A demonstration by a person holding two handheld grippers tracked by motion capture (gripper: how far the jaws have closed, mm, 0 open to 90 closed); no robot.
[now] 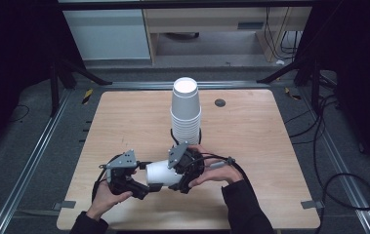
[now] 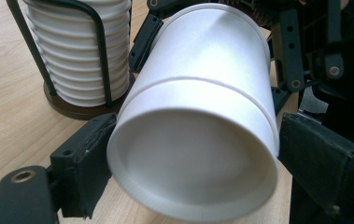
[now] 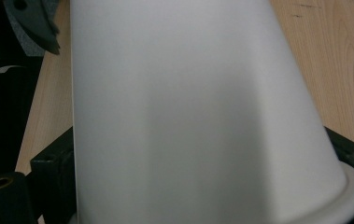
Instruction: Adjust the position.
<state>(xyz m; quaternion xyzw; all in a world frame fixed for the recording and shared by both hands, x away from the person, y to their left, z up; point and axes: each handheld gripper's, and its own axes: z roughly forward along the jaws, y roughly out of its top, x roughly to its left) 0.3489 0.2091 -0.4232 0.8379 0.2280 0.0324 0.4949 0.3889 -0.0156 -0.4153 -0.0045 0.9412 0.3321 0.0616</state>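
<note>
A white paper cup [image 1: 160, 174] lies on its side just above the wooden table [image 1: 251, 141], held between my two grippers near the front edge. My left gripper [image 1: 146, 184] is shut on its base end, and the recessed bottom of the cup [image 2: 193, 163] faces that camera between the two jaws. A ridge runs round the cup partway along; I cannot tell whether it is two nested cups. My right gripper [image 1: 176, 178] is shut on the rim end of the cup [image 3: 188, 116]. A tall stack of white cups [image 1: 186, 109] stands upside down in a black wire holder [image 2: 79, 109] just behind.
A small dark round grommet [image 1: 220, 102] sits at the back of the table. Cables [image 1: 329, 161] trail on the floor at the right. Metal rails [image 1: 36, 146] and black stand legs [image 1: 75, 73] flank the table.
</note>
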